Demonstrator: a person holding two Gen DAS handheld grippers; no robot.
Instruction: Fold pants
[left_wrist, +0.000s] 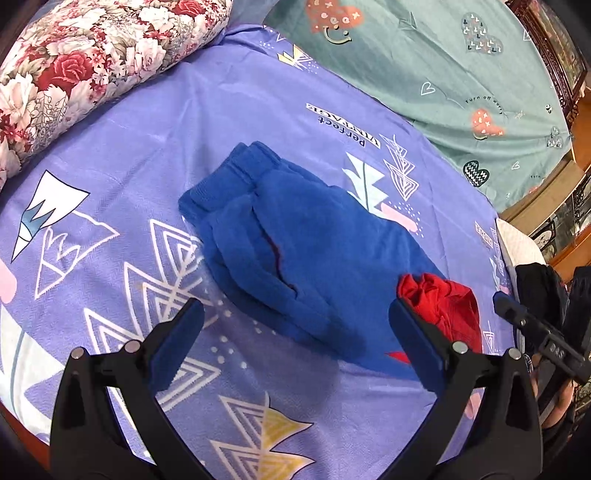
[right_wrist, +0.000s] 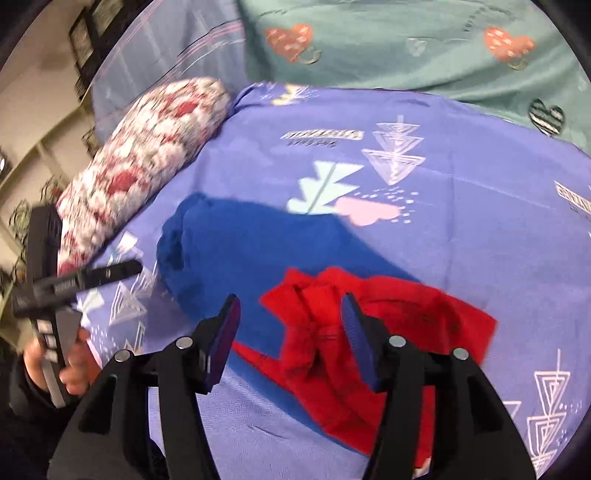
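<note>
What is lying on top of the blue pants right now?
A crumpled red garment lies on the near end of the blue pants. The blue fabric beneath it is covered. Both grippers are open above them.

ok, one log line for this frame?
task: fold pants | blue pants: lying on purple sheet | red cloth: overlapping pants | left hand-held gripper: open, empty | right hand-held gripper: open, over red cloth

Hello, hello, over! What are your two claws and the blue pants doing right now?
Left gripper open, empty. Right gripper open, empty, over red cloth. Blue pants lying bunched on purple bedsheet. Red cloth overlaps the pants' near end.
</note>
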